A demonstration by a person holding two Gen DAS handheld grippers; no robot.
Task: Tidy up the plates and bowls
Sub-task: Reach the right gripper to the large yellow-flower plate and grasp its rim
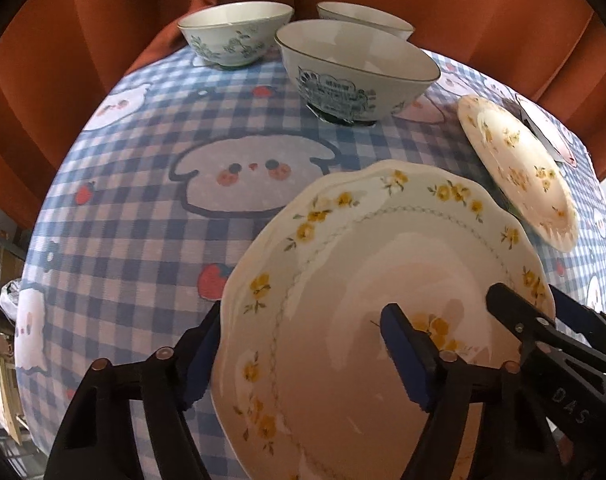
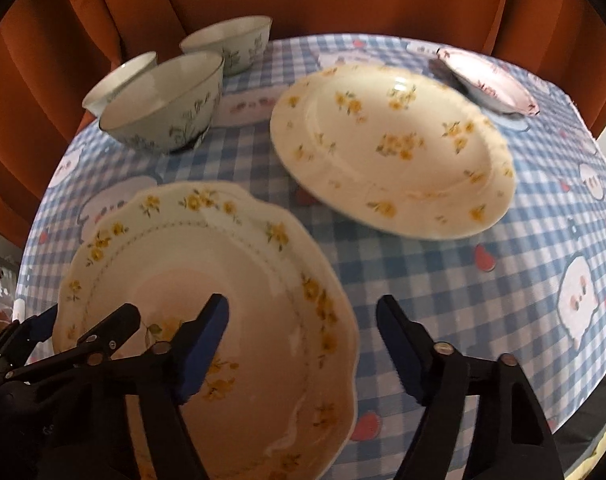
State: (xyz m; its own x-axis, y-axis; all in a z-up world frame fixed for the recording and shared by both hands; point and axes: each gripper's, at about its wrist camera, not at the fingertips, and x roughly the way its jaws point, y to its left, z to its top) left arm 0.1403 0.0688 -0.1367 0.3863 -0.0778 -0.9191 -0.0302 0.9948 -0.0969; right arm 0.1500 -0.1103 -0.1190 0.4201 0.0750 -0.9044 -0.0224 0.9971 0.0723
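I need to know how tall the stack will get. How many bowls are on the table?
3, all at the far edge by the curtain: a flowered bowl far left, one with dark print nearest the middle, and a third behind it, mostly hidden. None seem stacked.

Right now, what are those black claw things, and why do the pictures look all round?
Those are two hand-held grabbers; a person holds one in each hand. Each carries a small camera with a bulging lens, so everything looks round. One picture looks along the left gripper, the other along the right gripper. On the checked tablecloth sit three bowls, a scalloped flower plate, a second flower plate and a small dish. Both sets of jaws stand open, each straddling one edge of the scalloped flower plate. Nothing is squeezed yet.
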